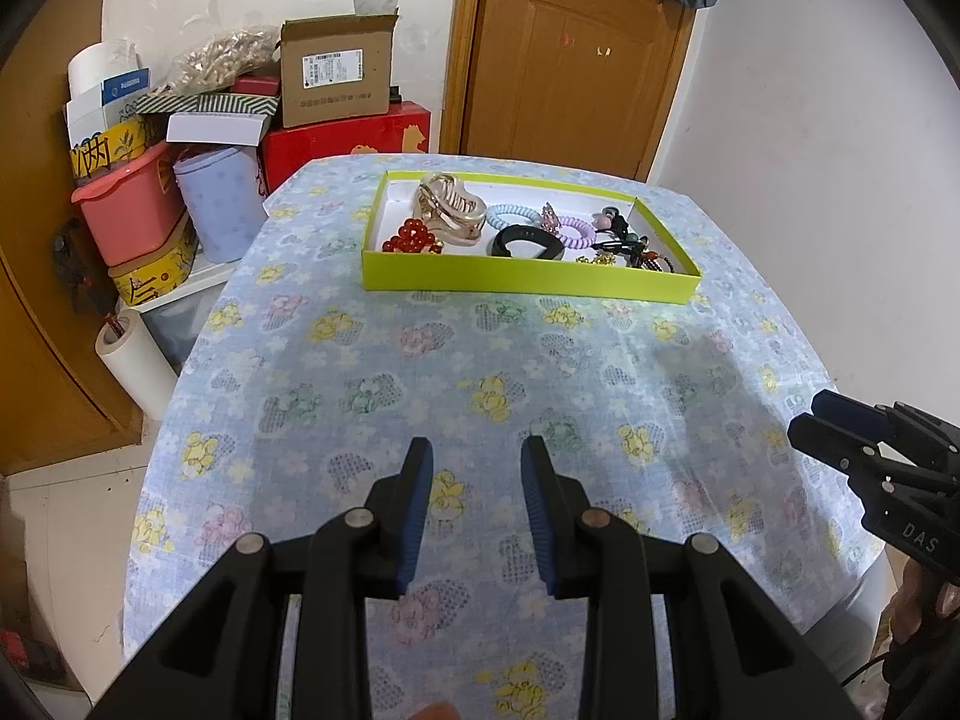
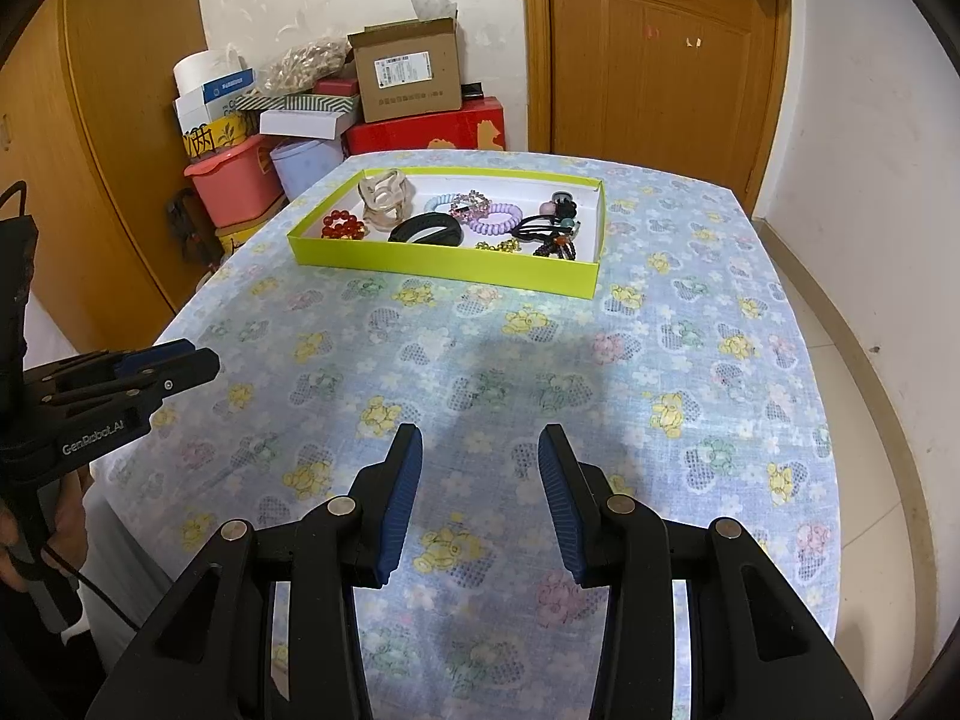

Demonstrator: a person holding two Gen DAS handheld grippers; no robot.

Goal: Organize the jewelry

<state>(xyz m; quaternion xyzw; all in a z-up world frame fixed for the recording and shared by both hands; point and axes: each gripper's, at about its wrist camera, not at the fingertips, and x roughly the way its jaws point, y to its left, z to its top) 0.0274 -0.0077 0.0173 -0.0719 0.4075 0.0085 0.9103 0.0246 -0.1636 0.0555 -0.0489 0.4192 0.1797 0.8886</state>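
Both grippers hang over the near part of the desk [image 2: 690, 276], well short of the work. The left gripper [image 1: 477, 468] and the right gripper [image 2: 480, 456] have jaws spread with nothing between them. The jewelry sits gathered in the green tray [image 2: 444, 267] at the far end (red beads [image 2: 342, 225], black bangle [image 2: 426, 230], coiled hair ties [image 2: 492, 219]), so nothing rolls off the cloth.

One tray [image 1: 528, 282], one hair clip [image 1: 447, 207], two coil ties [image 1: 510, 216], one black band [image 1: 528, 243], one red bead bracelet [image 1: 411, 237], two claws [image 1: 477, 516].
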